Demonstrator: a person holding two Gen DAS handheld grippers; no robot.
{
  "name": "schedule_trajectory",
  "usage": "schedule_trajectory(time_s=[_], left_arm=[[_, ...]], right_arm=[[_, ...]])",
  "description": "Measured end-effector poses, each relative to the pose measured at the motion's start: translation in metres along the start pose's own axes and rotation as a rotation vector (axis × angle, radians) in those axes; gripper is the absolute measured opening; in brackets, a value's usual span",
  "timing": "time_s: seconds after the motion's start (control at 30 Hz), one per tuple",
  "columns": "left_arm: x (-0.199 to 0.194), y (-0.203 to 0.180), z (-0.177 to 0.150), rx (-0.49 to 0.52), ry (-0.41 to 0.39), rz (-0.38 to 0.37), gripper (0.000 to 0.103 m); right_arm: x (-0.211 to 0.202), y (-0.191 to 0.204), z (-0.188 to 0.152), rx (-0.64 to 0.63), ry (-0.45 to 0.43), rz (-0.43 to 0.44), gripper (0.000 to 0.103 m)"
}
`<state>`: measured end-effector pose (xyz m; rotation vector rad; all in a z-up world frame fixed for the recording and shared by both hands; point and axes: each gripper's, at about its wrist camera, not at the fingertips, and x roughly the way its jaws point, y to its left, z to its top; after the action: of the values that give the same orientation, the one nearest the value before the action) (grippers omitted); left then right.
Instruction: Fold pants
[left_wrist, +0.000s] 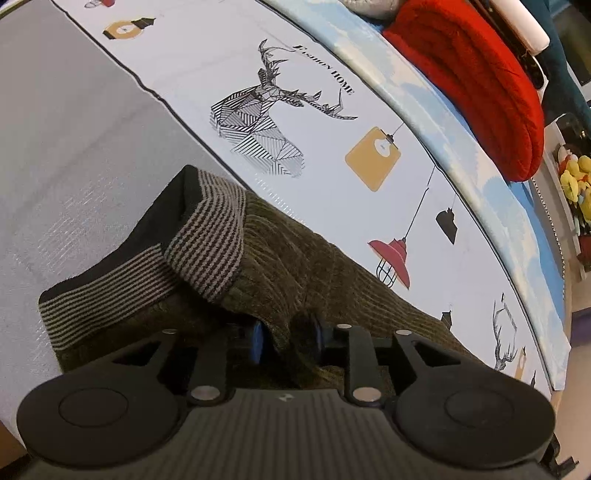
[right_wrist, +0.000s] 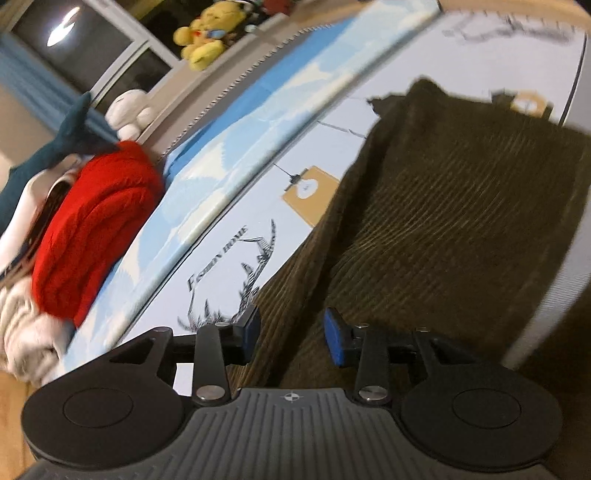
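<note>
1. Pants (left_wrist: 280, 254) of dark olive corduroy lie on a printed bed cover (left_wrist: 221, 66); in the left wrist view they fill the lower middle and run out toward 4 o'clock.
2. Striped waistband (left_wrist: 207, 240), at 10 o'clock from the left gripper (left_wrist: 290, 341), is turned over so that its black inner face shows, which suggests that this end is lifted rather than lying flat.
3. Left gripper: the jaws are clamped on a bunched ridge of corduroy just behind the waistband, with one blue pad visible and the other mostly buried in cloth. A grip this near the band probably serves to carry the top end over in one piece.
4. Right gripper (right_wrist: 291, 339): the jaws stand apart, blue pads (right_wrist: 334, 341) either side of a raised fold of the pants (right_wrist: 461, 221), with fabric between them but not pinched. This view is motion-blurred, so contact cannot be told.
5. Beyond the right gripper the pants extend toward 1 o'clock as a broad panel, an edge draped toward 12 o'clock.
6. Red knit garment (left_wrist: 480, 85) sits at 1 o'clock on the blue bedding, well apart from the pants; a yellow plush toy (right_wrist: 207, 33) sits on the ledge beyond it.
</note>
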<state>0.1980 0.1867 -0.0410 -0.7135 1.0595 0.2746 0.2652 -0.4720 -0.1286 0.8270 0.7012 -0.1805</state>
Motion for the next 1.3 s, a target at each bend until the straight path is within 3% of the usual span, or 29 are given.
schedule_trajectory(time_s=[0.2,0.23,0.3,0.33,0.43,0.57,0.67,0.87,0.93,1.0,1.07,1.1,1.17,1.3], left_arm=[[0.003,0.0,0.005,0.011,-0.009,-0.001,0.027],[0.004,-0.002,0.005,0.022,-0.013,0.005,0.02],[0.002,-0.005,0.005,0.067,-0.033,0.026,0.012],[0.0,-0.006,0.005,0.088,-0.043,0.027,0.01],[-0.006,-0.007,0.006,0.136,-0.065,0.012,0.008],[-0.019,0.001,0.009,0.156,-0.074,-0.028,0.007],[-0.033,0.005,0.01,0.197,-0.102,-0.047,0.007],[-0.074,0.032,0.005,0.246,-0.149,-0.07,0.007],[-0.075,0.044,0.003,0.266,-0.109,-0.04,0.007],[-0.069,0.054,0.0,0.291,-0.045,-0.001,0.007],[-0.06,0.061,-0.003,0.307,0.022,0.032,0.007],[-0.056,0.064,-0.002,0.308,0.049,0.034,0.007],[-0.051,0.07,-0.001,0.299,0.074,0.029,0.008],[-0.046,0.074,0.003,0.275,0.101,0.028,0.018]], right_arm=[[0.032,-0.013,0.011,0.092,0.003,0.009,0.042],[0.035,-0.012,0.013,0.092,0.004,0.014,0.041],[0.041,-0.008,0.014,0.062,0.012,0.026,0.025],[0.042,-0.005,0.013,0.037,0.007,0.016,0.011],[0.031,0.003,0.013,-0.001,-0.026,0.006,0.004],[-0.014,0.013,0.018,-0.018,-0.042,0.009,0.003],[-0.071,0.02,0.018,-0.062,-0.064,0.015,0.003],[-0.195,0.011,-0.035,-0.153,-0.078,-0.026,0.003],[-0.218,-0.004,-0.063,-0.161,-0.04,-0.079,0.003],[-0.224,-0.03,-0.086,-0.124,0.066,-0.15,0.003],[-0.218,-0.062,-0.096,-0.068,0.183,-0.204,0.005],[-0.219,-0.076,-0.094,-0.044,0.197,-0.223,0.006],[-0.231,-0.099,-0.073,-0.015,0.129,-0.243,0.008],[-0.258,-0.145,-0.02,0.019,-0.072,-0.295,0.008]])
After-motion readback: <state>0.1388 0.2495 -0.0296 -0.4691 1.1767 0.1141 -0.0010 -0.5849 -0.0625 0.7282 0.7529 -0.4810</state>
